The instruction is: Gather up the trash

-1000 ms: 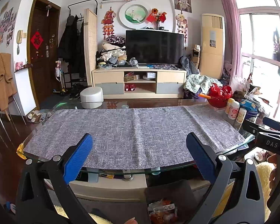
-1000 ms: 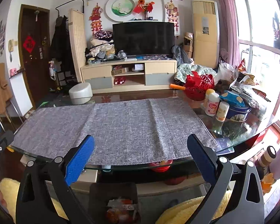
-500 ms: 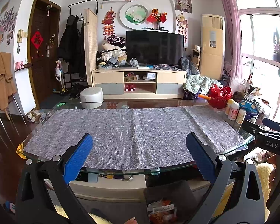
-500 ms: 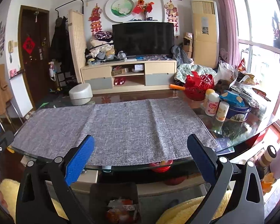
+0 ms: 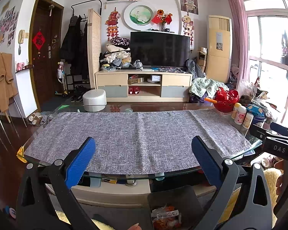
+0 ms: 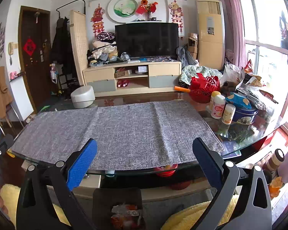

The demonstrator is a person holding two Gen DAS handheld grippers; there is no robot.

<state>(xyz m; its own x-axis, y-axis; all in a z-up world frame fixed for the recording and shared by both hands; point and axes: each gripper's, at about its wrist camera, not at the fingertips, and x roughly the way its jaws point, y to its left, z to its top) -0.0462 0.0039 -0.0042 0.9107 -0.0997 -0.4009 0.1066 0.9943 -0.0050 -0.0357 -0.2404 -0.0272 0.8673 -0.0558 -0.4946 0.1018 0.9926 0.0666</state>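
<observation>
Both grippers hang side by side at the near edge of a glass counter point(image 5: 245, 154) that carries a grey woven cloth point(image 5: 136, 134) spread over most of its top. The left gripper point(image 5: 143, 157) has its blue-padded fingers point(image 5: 80, 163) spread wide apart with nothing between them, and the right gripper point(image 6: 144, 160) stands the same way, its fingers point(image 6: 81, 164) far apart and holding nothing. Below the counter's near edge, on the floor side, sits a dark trash bin point(image 5: 174, 201); inside it lies crumpled trash point(image 5: 166, 217), white and orange wrappers. The right wrist view shows the same bin point(image 6: 117, 197) low in the middle, with the wrappers point(image 6: 125, 216) in it. At the right end of the counter, beside the cloth and off it, stand three small white and yellow bottles point(image 6: 218, 106), a blue round tin point(image 6: 243, 115) with a blue snack packet on top, and a red basket point(image 6: 204, 88) further back; crinkled bags point(image 6: 249, 82) are heaped behind them near the window. In the left wrist view the right gripper's black body shows at the right edge, marked with white letters. A television point(image 5: 159, 49) on a low cabinet point(image 5: 143, 85) faces the counter across the room.
</observation>
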